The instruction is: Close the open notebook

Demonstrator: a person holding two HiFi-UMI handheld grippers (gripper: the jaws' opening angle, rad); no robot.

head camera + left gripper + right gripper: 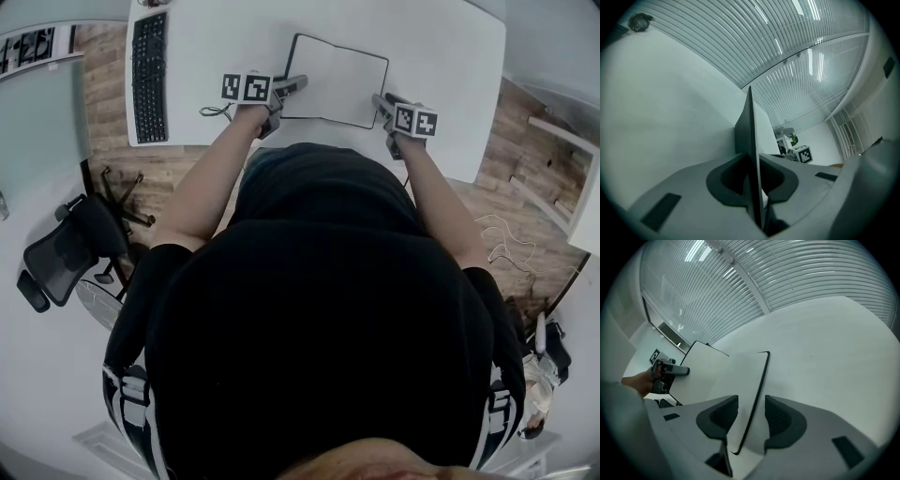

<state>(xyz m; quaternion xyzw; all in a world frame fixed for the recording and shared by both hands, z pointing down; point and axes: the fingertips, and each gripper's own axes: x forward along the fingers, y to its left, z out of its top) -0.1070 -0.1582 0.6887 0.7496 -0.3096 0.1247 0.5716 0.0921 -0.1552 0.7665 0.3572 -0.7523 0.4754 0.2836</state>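
Open notebook (pixel 336 80) on white counter (pixel 216 47), near front edge, right of keyboard (pixel 150 75). Left gripper (pixel 292 86): jaws clenched on notebook's left cover edge. Right gripper (pixel 380 101): jaws spread wide, straddling right cover edge without touching it.

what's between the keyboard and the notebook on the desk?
Head view: bare white desk between keyboard and notebook, except the left gripper clamped on the notebook's left edge, with a thin cable beside it.
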